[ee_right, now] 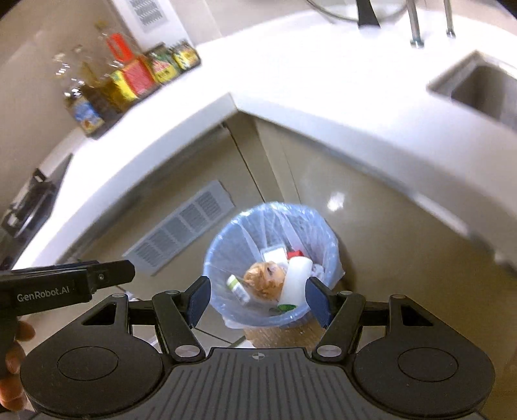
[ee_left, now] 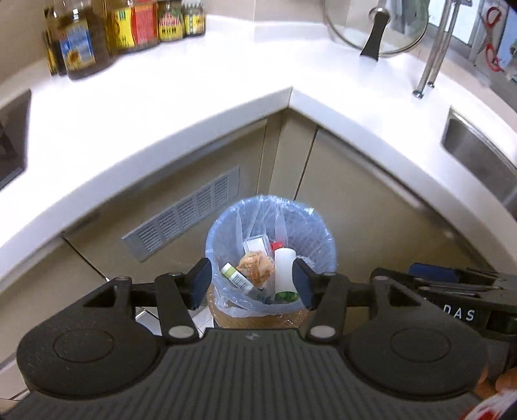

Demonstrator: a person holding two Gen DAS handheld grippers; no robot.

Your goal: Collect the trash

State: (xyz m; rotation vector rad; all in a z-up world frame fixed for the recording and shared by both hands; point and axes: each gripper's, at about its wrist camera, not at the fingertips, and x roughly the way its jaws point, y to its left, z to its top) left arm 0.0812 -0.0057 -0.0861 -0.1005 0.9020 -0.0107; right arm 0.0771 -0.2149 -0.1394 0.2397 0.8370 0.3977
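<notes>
Both tools high over bin [ee_left: 270,255] — left tool [ee_left: 251,283] released, nothing between pads; right tool [ee_right: 258,299] released too. Trash — white bottle [ee_left: 284,269], crumpled wrapper [ee_left: 255,266] — inside blue-lined bin on floor below counter [ee_left: 194,97] corner.

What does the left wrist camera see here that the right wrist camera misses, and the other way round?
Only the left wrist view shows the glass lid whole, propped on the counter, and red-handled scissors hanging at far right. Only the right wrist view shows a wall vent above the bottles and fingers holding the other tool. Both show the blue-lined trash bin with a white bottle and crumpled wrapper inside, the condiment bottles, the sink, and open, empty jaws.
</notes>
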